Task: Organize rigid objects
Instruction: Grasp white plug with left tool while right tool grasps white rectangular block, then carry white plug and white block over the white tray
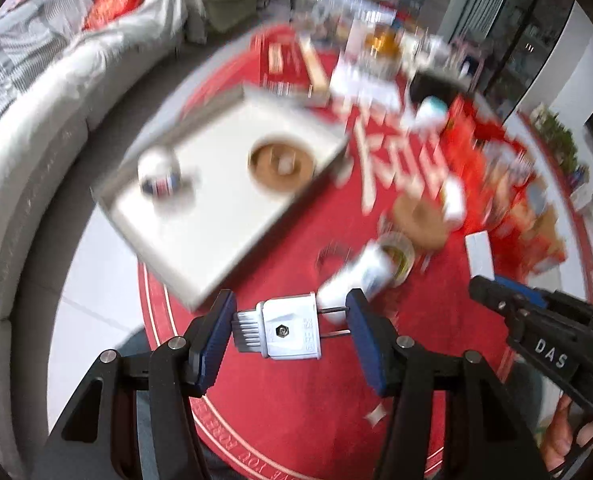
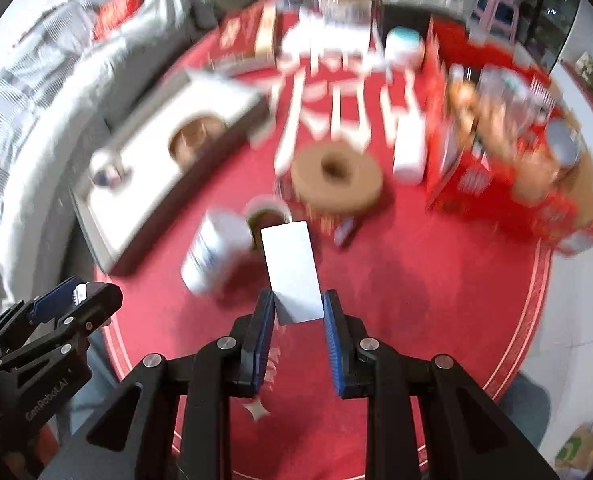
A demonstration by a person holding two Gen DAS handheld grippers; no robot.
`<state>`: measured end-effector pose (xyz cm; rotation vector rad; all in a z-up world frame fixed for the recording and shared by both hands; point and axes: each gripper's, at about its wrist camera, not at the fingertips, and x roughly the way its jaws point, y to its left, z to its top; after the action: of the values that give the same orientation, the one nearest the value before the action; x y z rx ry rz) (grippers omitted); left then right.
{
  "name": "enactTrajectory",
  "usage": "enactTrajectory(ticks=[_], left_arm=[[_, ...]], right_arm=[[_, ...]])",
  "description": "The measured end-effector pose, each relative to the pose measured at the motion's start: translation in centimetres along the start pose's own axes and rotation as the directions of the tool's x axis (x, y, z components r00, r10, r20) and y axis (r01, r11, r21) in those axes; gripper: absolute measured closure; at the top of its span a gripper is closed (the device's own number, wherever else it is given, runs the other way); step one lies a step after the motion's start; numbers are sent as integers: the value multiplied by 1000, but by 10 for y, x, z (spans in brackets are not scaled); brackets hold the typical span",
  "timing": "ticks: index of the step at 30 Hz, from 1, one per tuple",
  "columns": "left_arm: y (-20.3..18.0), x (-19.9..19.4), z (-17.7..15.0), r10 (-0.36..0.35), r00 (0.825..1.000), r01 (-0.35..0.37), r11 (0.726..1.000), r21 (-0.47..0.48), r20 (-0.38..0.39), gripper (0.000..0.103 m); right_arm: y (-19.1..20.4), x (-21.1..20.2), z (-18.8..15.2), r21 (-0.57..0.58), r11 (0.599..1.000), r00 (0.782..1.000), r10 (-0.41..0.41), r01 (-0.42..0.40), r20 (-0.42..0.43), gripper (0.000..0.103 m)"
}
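Observation:
My left gripper point(image 1: 292, 330) is shut on a white electrical plug point(image 1: 290, 328), held crosswise above the red round table point(image 1: 296, 400), its metal prongs against the right pad. My right gripper point(image 2: 298, 312) is shut on a flat white box point(image 2: 292, 270) that sticks out forward between the blue pads. Each gripper shows in the other's view: the right gripper point(image 1: 512, 300) at the right edge, the left gripper point(image 2: 76, 300) at the lower left. A white tray point(image 1: 224, 236) on the table's left holds a white jar point(image 1: 158, 170) and a brown tape roll point(image 1: 280, 166).
A white bottle point(image 2: 216, 256) lies beside a small open jar point(image 2: 266, 214). A large brown tape roll point(image 2: 336, 178) sits mid-table. Red boxes and packets point(image 2: 496, 168) crowd the right side, more boxes and bottles the far side. A grey sofa point(image 1: 36, 120) curves along the left.

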<state>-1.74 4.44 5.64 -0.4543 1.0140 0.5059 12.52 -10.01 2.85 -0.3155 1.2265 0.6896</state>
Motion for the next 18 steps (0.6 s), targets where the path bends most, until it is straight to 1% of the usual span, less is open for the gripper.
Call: enactTrajectory(ticks=[2, 4, 6, 9, 11, 12, 15, 17, 18], left_arm=[[0, -21, 27, -20, 998, 21, 1000, -16, 61, 43], [3, -44, 52, -25, 992, 29, 999, -30, 127, 43], [10, -69, 79, -15, 979, 24, 999, -43, 206, 43], [21, -91, 108, 13, 960, 6, 998, -68, 279, 43], [33, -101, 124, 47, 947, -19, 996, -93, 316, 43], [39, -101, 132, 68, 942, -34, 994, -108, 329, 43], [58, -91, 143, 108, 938, -63, 987, -146, 330, 43], [71, -72, 145, 143, 940, -92, 981, -173, 311, 43], [76, -62, 144, 157, 941, -106, 978, -182, 299, 43]], right_arm=[[0, -22, 15, 3, 1000, 999, 22, -22, 46, 77], [9, -40, 35, 8, 998, 995, 59, -60, 86, 77], [21, -61, 58, -1, 997, 987, 81, -81, 137, 77], [32, -90, 89, -25, 996, 975, 92, -89, 204, 77], [43, -105, 107, -44, 994, 964, 104, -96, 243, 77], [50, -113, 118, -51, 993, 958, 112, -102, 264, 77], [73, -119, 145, -90, 989, 946, 142, -121, 291, 77], [86, -111, 156, -109, 987, 945, 144, -117, 292, 77], [96, -100, 164, -120, 986, 948, 142, -112, 284, 77]])
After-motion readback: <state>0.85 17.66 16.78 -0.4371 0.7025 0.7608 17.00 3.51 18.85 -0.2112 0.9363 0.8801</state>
